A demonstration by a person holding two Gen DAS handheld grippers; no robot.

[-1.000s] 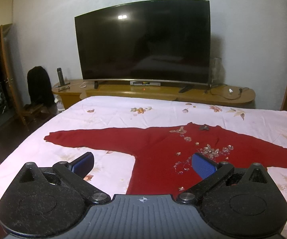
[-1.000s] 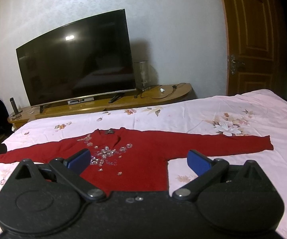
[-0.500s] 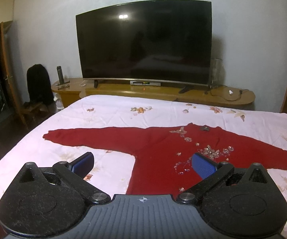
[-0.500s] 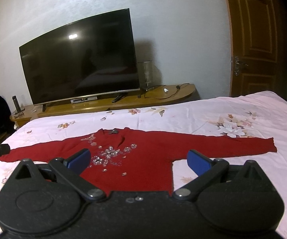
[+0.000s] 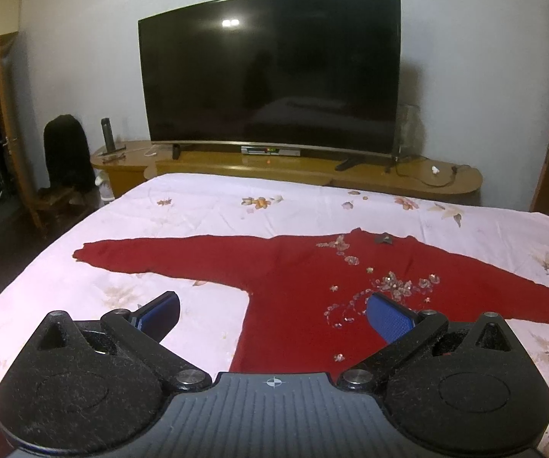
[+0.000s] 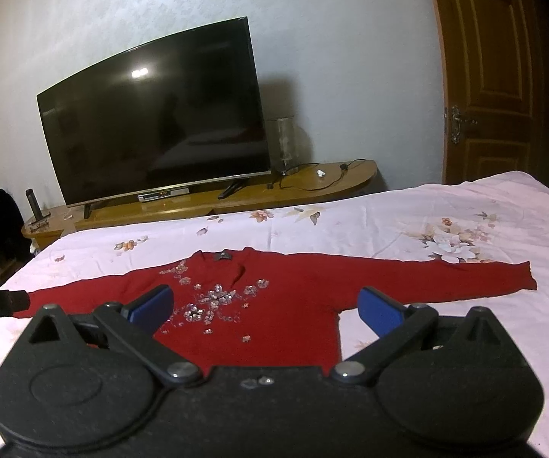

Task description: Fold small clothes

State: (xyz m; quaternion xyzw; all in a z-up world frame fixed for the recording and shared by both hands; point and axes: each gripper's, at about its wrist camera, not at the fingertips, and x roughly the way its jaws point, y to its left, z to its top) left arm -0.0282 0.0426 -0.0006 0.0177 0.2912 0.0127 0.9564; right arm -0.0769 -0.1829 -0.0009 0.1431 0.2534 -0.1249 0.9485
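A small red sweater (image 5: 297,286) with sequins on the chest lies flat on the bed, both sleeves spread wide and the neck away from me. My left gripper (image 5: 274,315) hovers open above its left side, near the armpit, holding nothing. In the right wrist view the same sweater (image 6: 285,305) fills the middle, its right sleeve cuff (image 6: 522,274) stretched toward the right. My right gripper (image 6: 264,305) is open over the sweater's lower right part, empty. The hem is hidden behind both gripper bodies.
The bed sheet (image 5: 205,221) is pale pink with a flower print. Beyond the bed stands a wooden TV bench (image 5: 408,183) with a large dark television (image 5: 270,76). A wooden door (image 6: 491,76) is at the right. A chair with dark clothing (image 5: 64,152) stands left.
Both views have shifted slightly: the sweater sits a little higher and further left of frame, so the grippers drifted a bit. Both stayed open and the sweater has not moved.
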